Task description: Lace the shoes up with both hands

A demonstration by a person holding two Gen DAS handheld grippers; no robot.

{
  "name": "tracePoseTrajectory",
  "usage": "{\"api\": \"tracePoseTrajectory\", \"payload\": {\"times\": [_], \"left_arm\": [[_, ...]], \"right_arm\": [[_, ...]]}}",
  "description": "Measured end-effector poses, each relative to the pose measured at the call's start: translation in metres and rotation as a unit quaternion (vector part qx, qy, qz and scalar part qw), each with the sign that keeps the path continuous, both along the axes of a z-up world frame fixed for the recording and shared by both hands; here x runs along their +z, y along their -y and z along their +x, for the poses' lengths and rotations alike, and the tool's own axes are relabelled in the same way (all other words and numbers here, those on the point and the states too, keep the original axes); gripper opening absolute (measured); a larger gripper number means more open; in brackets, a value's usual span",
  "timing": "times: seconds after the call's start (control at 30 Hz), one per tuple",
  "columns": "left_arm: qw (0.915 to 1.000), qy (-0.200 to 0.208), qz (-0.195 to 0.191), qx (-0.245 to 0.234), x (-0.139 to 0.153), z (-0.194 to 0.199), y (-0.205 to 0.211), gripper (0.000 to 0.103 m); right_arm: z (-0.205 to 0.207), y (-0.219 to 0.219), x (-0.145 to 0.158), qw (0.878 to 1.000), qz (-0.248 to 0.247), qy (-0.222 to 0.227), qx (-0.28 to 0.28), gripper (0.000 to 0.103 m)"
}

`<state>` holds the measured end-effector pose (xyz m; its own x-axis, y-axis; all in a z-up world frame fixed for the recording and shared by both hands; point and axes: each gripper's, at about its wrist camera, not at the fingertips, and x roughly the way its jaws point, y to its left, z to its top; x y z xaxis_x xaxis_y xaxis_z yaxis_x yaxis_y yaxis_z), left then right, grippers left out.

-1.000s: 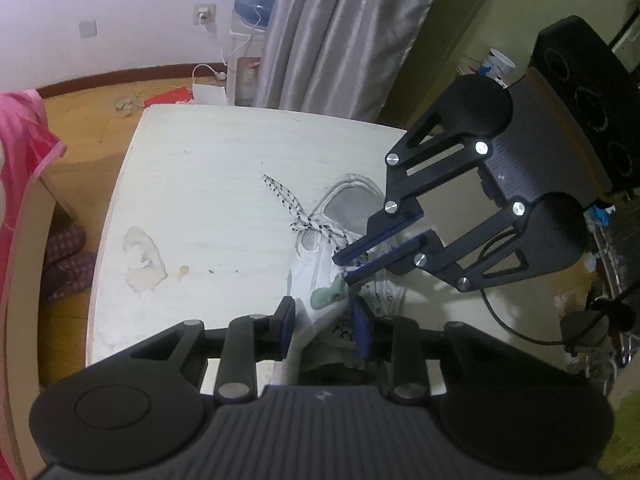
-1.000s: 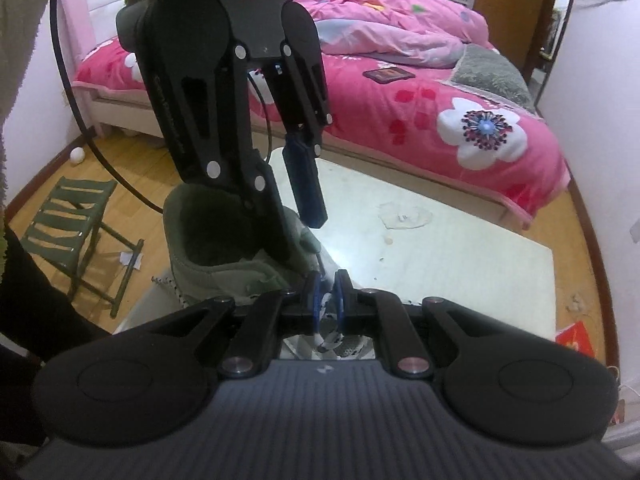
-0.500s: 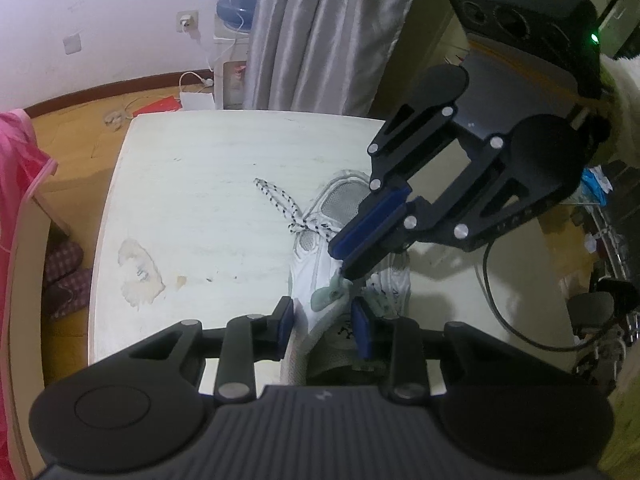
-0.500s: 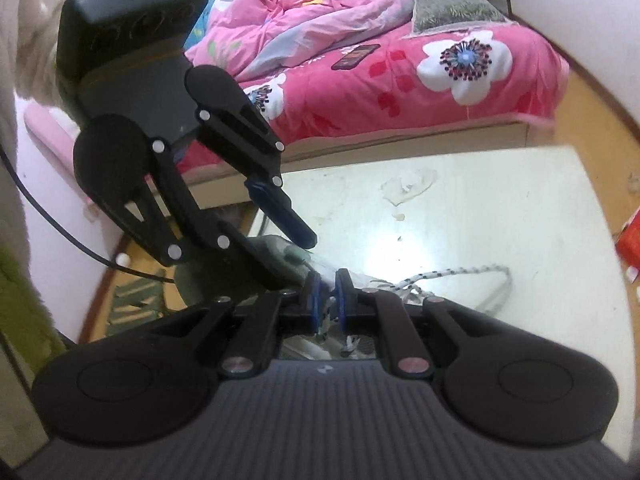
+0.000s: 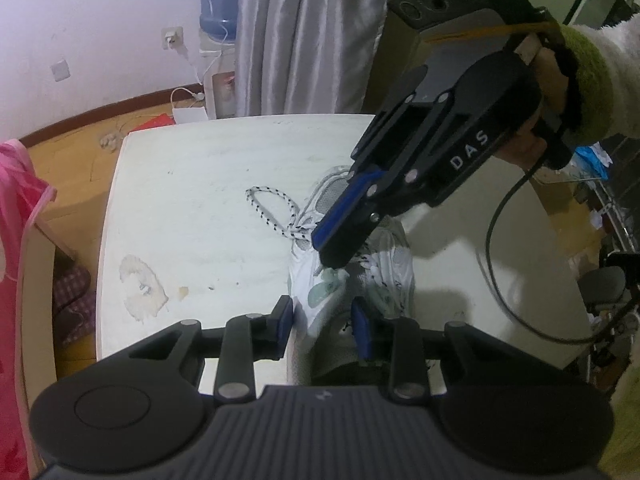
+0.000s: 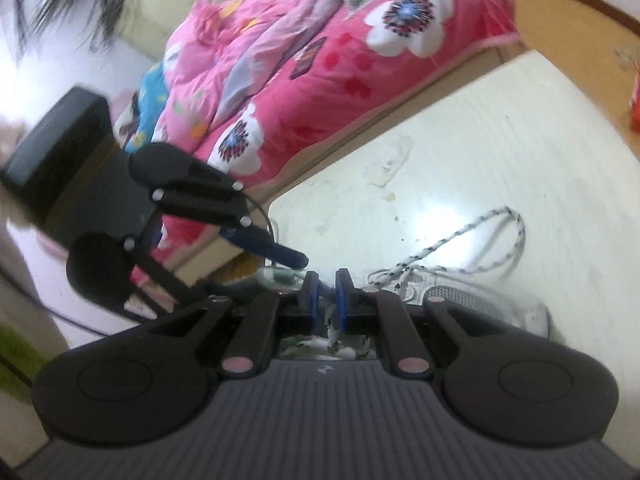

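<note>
A stain (image 5: 142, 290) marks the table (image 5: 200, 184) near its left edge. Further right, the speckled lace (image 5: 272, 208) lies in 1 slack loop on the surface, running back to the white shoe (image 5: 394, 268), which sits toward the table's near right corner. The left gripper (image 5: 324, 318) straddles the shoe's heel collar, its jaws moderately apart and gripping nothing. The right gripper (image 6: 326, 296) is nearly closed over the tongue; a pale strand shows between its pads, though whether it is pinched I cannot tell. If the right pulls while the left bears no weight, the shoe could slide or tip, and the slack loop could snag a finger.
</note>
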<state>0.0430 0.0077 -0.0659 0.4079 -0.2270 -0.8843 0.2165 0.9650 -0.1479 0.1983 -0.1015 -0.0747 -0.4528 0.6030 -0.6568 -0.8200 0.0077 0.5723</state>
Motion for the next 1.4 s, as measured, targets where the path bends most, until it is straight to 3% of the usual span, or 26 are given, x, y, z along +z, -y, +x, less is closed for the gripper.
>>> {"api": "tracePoseTrajectory", "payload": {"times": [0.27, 0.57, 0.87, 1.13, 1.4], "left_arm": [[0.9998, -0.005, -0.014, 0.012, 0.006, 0.001, -0.011, 0.032], [0.9906, -0.019, -0.122, 0.06, 0.019, 0.01, -0.056, 0.037], [0.994, -0.048, -0.098, 0.003, -0.001, 0.037, -0.051, 0.029], [0.9908, -0.071, -0.106, -0.045, -0.009, 0.054, -0.043, 0.019], [0.9891, -0.066, -0.069, -0.112, -0.009, 0.059, -0.026, 0.018]], "right_arm": [[-0.012, 0.0, -0.001, 0.999, -0.009, 0.022, -0.025, 0.008], [-0.017, 0.004, -0.001, 0.998, 0.015, 0.046, -0.035, 0.008], [-0.035, 0.01, 0.005, 0.991, 0.05, 0.125, -0.004, 0.01], [-0.039, 0.011, 0.007, 0.987, 0.062, 0.15, 0.002, 0.013], [-0.035, 0.018, 0.01, 0.986, 0.062, 0.153, -0.003, 0.02]]}}
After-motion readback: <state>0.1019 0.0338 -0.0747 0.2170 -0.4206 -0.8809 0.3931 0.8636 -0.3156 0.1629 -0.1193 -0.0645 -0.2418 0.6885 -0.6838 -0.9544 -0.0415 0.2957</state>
